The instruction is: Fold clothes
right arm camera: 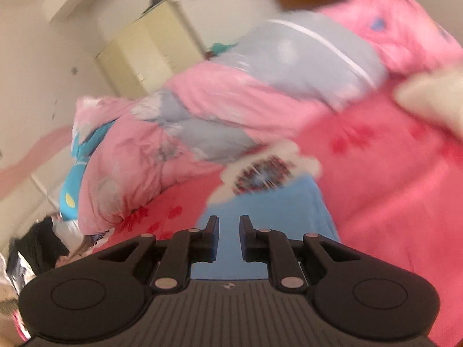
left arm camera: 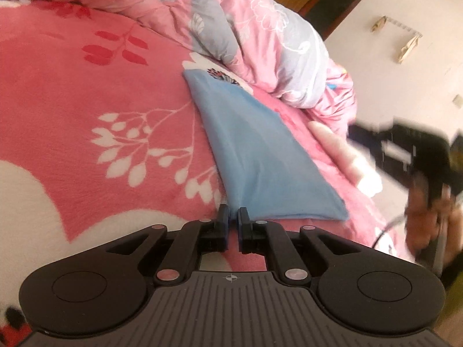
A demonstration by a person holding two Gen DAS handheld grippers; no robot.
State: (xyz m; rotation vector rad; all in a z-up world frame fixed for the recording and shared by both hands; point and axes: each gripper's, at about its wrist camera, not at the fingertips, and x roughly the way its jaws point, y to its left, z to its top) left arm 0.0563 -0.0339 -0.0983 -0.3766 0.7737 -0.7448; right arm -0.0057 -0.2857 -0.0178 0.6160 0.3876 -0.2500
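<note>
A light blue cloth [left arm camera: 260, 150] lies folded in a long wedge on the pink floral blanket [left arm camera: 86, 121]. My left gripper [left arm camera: 233, 217] sits at the cloth's near left corner. Its jaws are closed to a thin slit with that corner pinched between the fingertips. In the right wrist view, blurred by motion, my right gripper [right arm camera: 228, 225] hovers over the blue cloth [right arm camera: 277, 202], open, with nothing between its fingers. In the left wrist view the right gripper [left arm camera: 419, 156] appears as a dark blur off the bed's right side, held by a person's hand [left arm camera: 428, 211].
A bunched pink and grey quilt [left arm camera: 260, 29] is heaped along the far side of the bed, just behind the cloth. A cream cabinet [right arm camera: 150, 55] stands against the wall. The bed's right edge drops to a pale floor [left arm camera: 405, 72].
</note>
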